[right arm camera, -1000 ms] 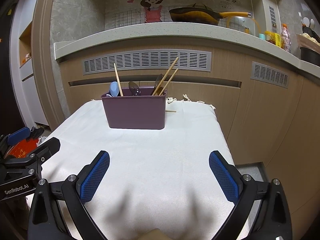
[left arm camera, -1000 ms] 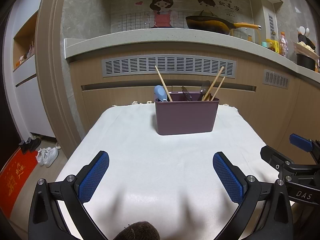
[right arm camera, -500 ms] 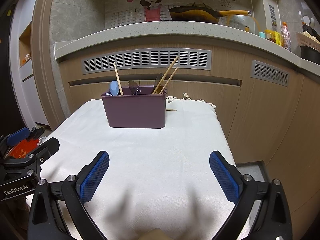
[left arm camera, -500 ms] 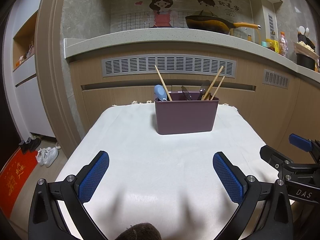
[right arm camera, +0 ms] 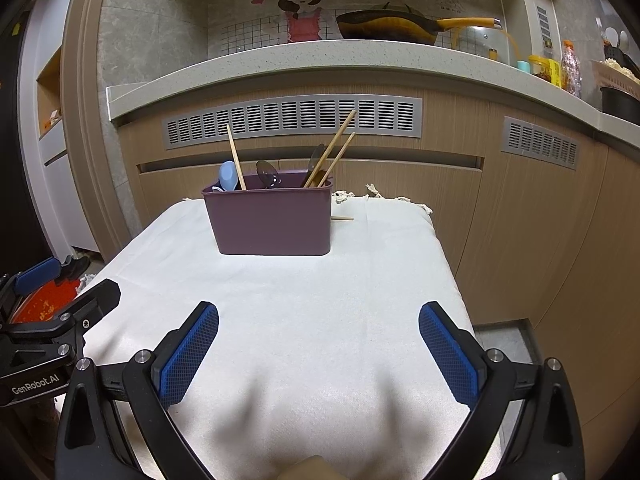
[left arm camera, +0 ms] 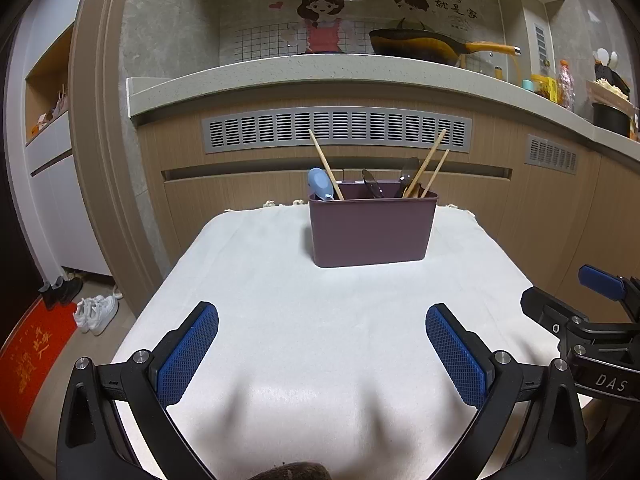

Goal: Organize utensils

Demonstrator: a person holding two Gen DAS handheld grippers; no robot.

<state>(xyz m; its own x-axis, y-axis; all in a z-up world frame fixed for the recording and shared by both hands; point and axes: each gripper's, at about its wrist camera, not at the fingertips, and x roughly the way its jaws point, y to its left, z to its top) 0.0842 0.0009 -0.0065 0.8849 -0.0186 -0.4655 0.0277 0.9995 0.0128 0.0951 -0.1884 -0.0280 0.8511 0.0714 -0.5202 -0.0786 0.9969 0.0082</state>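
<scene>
A purple utensil bin (left arm camera: 372, 230) stands at the far side of the white cloth-covered table (left arm camera: 280, 320); it also shows in the right wrist view (right arm camera: 272, 218). It holds wooden chopsticks (left arm camera: 424, 168), a blue spoon (left arm camera: 319, 185) and dark spoons (left arm camera: 370, 184). One chopstick end (right arm camera: 343, 218) lies on the cloth behind the bin's right side. My left gripper (left arm camera: 322, 350) is open and empty over the near part of the table. My right gripper (right arm camera: 319, 348) is open and empty, beside it on the right.
A kitchen counter (left arm camera: 320, 76) with a pan (left arm camera: 416, 44) runs behind the table. Cabinets with vents stand below it. Shoes (left arm camera: 96, 312) and a red mat (left arm camera: 32, 356) lie on the floor at left. Jars (right arm camera: 560, 68) sit on the counter at right.
Both grippers have stayed open and almost still. The right wrist view has shifted very slightly.
</scene>
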